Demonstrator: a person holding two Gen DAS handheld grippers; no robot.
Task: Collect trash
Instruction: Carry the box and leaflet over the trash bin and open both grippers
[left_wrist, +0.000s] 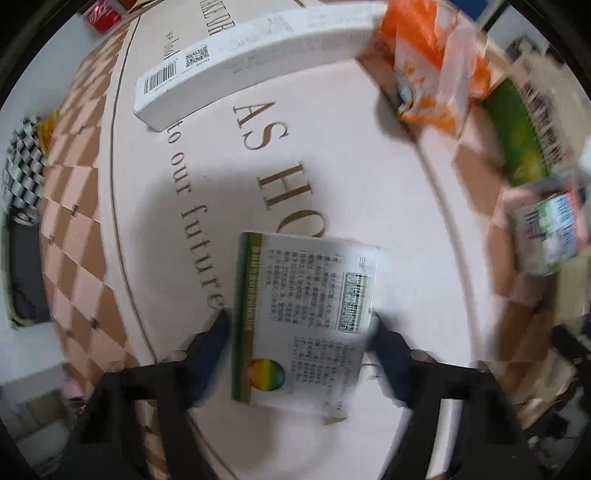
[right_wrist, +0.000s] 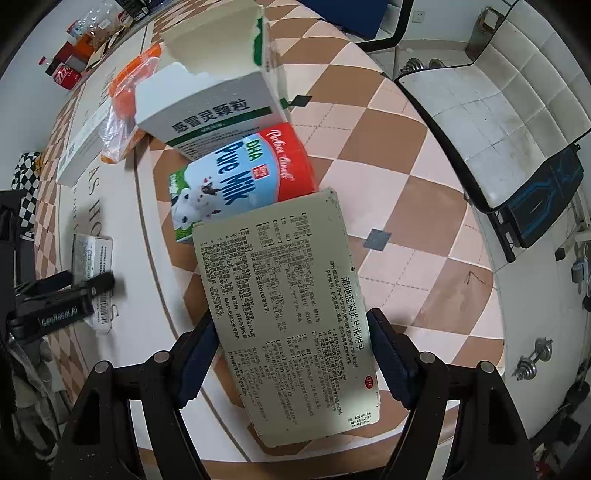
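**Spotter:** Right, both of your tools are loaded. The left tool (left_wrist: 301, 319) is clenched on the green-striped box (left_wrist: 306, 317), with a pad against each long edge. The view is blurred, but I see no gap on either side.

**Operator's mate:** And where is that box?

**Spotter:** It's over the middle of the round mat (left_wrist: 184, 229), across the printed lettering and well in from the mat's edge. Your right tool (right_wrist: 291, 317) is grasping the grey printed box (right_wrist: 288, 314) across its narrow width. That one hangs at the mat's border, with its far corner just above the milk carton (right_wrist: 236, 177).

**Operator's mate:** How will they handle?

**Spotter:** I'd judge both to be thin card, empty or nearly so, which makes them very light and easy to crush. The walls should bow if you squeeze hard, so grip only as much as you need. The flat faces look smooth and may slide on the pads. Stay on the side edges, near the middle of the length, so neither box swings.

**Operator's mate:** What's left to collect?

**Spotter:** There's the milk carton and the torn white medicine box (right_wrist: 207, 110) leaning over it, both at the mat's edge. The orange wrapper (left_wrist: 432, 66) is soft film, so pinch it at a bunched fold. The long white box (left_wrist: 236, 62) lies towards the far edge of the mat. Take it across its short side.
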